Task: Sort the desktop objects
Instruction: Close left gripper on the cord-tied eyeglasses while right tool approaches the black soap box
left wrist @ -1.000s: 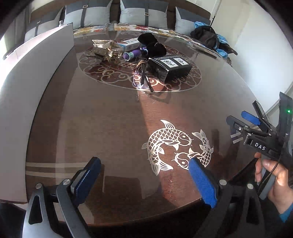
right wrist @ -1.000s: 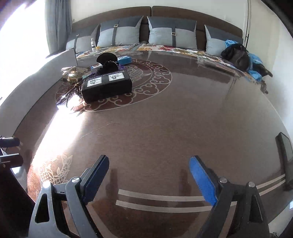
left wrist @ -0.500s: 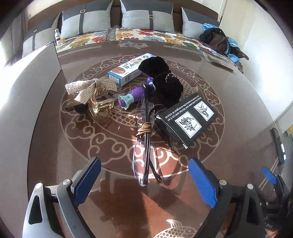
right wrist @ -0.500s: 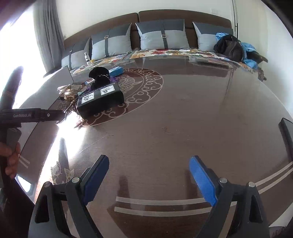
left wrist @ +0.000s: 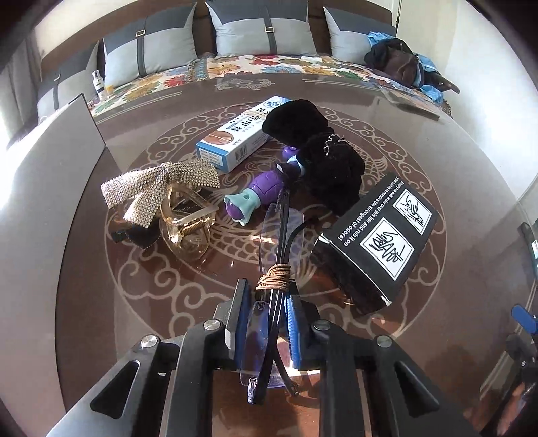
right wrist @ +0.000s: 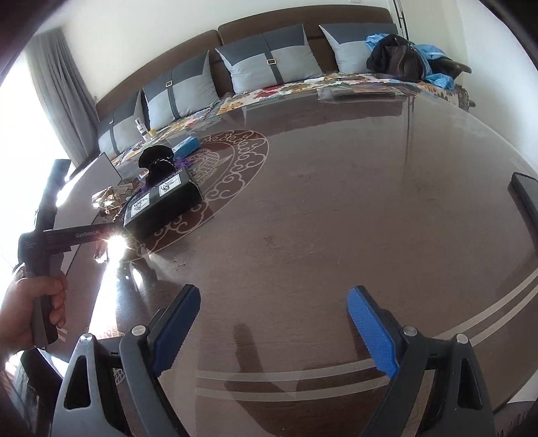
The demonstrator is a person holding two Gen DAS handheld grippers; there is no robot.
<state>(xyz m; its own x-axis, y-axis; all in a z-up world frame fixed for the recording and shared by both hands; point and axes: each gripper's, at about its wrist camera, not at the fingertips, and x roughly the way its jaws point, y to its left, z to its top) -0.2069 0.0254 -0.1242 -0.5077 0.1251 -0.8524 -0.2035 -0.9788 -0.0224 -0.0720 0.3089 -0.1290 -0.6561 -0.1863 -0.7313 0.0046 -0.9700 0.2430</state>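
My left gripper [left wrist: 267, 302] is shut on a pair of folded rimless glasses [left wrist: 279, 255] with a brown cord wound round them, on the brown table [left wrist: 101, 285]. Just beyond lie a black box [left wrist: 380, 242], a black scrunchie [left wrist: 322, 158], a purple toy [left wrist: 259, 191], a blue and white carton [left wrist: 242, 134], a rhinestone bow [left wrist: 158, 185] and an amber hair claw [left wrist: 188, 228]. My right gripper [right wrist: 272, 322] is open and empty above bare table, far right of the black box [right wrist: 161, 205]. The left gripper's handle [right wrist: 43, 235] shows there too.
A grey panel [left wrist: 40, 188] stands along the table's left side. A sofa with grey cushions [left wrist: 262, 30] and a dark bag [left wrist: 400, 60] lies behind the table. A dark device [right wrist: 528, 201] lies at the table's right edge.
My left gripper has moved forward over the table to the pile and closed on the glasses. My right gripper has stayed open and turned a little to the left.
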